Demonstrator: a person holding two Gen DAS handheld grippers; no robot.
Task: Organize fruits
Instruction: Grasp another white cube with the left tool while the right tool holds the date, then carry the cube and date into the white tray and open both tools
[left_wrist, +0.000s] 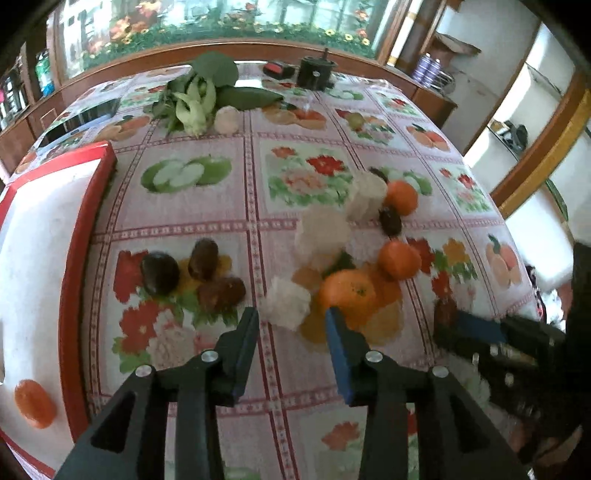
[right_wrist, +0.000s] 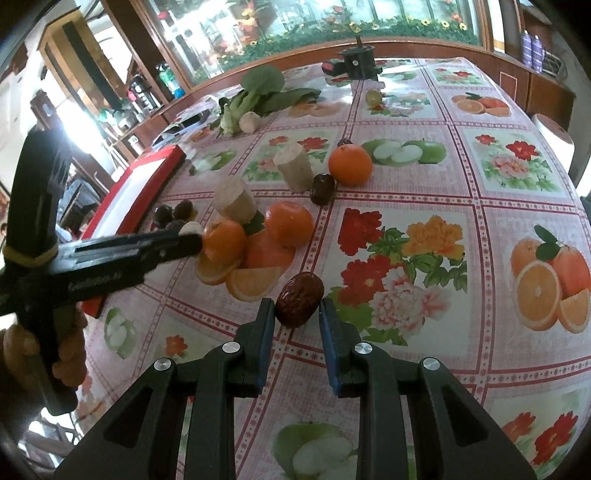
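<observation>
My left gripper (left_wrist: 290, 319) is open over the tablecloth, with nothing pressed between its pads. A white chunk (left_wrist: 286, 302) lies just past its tips, and an orange (left_wrist: 347, 295) touches the right finger. My right gripper (right_wrist: 297, 310) is shut on a dark red date (right_wrist: 299, 299), which also shows in the left wrist view (left_wrist: 445, 310). Two more oranges (left_wrist: 399, 258) (left_wrist: 400, 195) and three dates (left_wrist: 203, 258) lie on the table. A red tray (left_wrist: 88, 221) at the left holds one orange (left_wrist: 35, 404). In the right wrist view the left gripper (right_wrist: 190, 238) reaches toward an orange (right_wrist: 223, 240).
Two beige cylinders (left_wrist: 323, 229) (left_wrist: 365, 195) and another date (left_wrist: 391, 221) lie among the oranges. Leafy greens (left_wrist: 199, 96), a black pot (left_wrist: 316, 70) and a green grape (right_wrist: 373, 96) stand at the far end. A hand (right_wrist: 66, 354) holds the left gripper.
</observation>
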